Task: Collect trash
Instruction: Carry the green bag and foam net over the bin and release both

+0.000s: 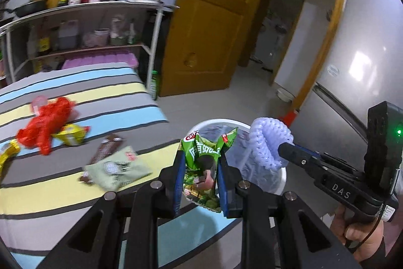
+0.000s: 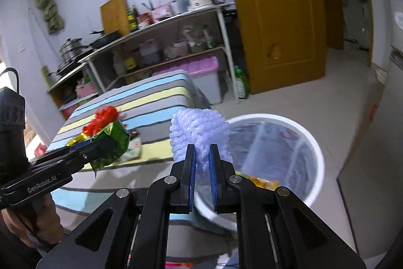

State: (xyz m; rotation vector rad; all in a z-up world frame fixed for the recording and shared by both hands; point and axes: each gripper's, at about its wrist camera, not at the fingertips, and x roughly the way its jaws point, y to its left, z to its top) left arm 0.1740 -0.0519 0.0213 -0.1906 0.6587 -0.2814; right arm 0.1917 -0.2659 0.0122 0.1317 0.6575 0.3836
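Green snack bag (image 1: pixel 201 168) pinched in left tongs (image 1: pixel 201 175), near bin (image 1: pixel 282 178).

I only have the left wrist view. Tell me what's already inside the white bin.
Observer: Right wrist view looks into the white bin: a yellow wrapper lies in its liner.
Operator: Confirm the right grip.
Observer: The right hand-held gripper is shut on the lower end of the foam net; the rest bulges above.
Operator: Report the left load.
Observer: The green snack bag, in the left hand-held gripper, shows over the striped bed, left of the bin.
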